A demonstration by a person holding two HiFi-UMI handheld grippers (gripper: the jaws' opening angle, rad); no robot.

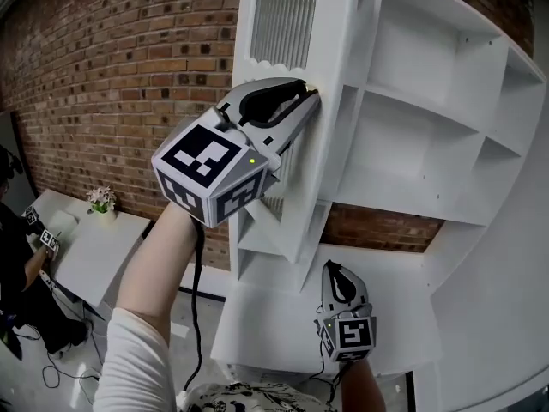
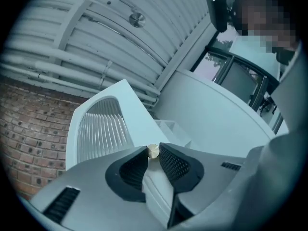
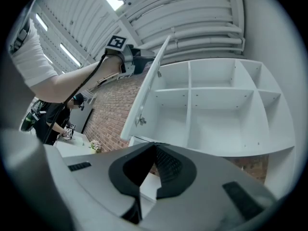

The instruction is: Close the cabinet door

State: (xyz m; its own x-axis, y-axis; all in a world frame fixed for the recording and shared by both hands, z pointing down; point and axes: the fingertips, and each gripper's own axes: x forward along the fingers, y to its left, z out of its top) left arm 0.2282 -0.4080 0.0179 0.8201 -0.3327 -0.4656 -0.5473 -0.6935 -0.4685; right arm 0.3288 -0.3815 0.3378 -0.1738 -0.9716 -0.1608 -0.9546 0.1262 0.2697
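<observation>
The white cabinet door (image 1: 287, 24), with its ribbed glass panel, stands swung out from the open shelf unit (image 1: 412, 144). My left gripper (image 1: 307, 94) is raised to the door's free edge and shut on the small brass knob (image 1: 309, 89). In the left gripper view the knob (image 2: 152, 151) sits pinched between the two pad tips, with the door (image 2: 103, 124) beyond it. My right gripper (image 1: 333, 271) hangs low in front of the lower cabinet, shut and empty. The right gripper view shows the door (image 3: 149, 88) ajar, the bare shelves (image 3: 216, 109) and the left gripper (image 3: 139, 60) at the door's top.
A brick wall (image 1: 103, 67) runs behind the cabinet. At the left, a white table (image 1: 86, 247) carries a small flower pot (image 1: 101, 200), and a seated person (image 1: 17, 264) is next to it. A white lower cabinet (image 1: 274, 316) sits under the shelves.
</observation>
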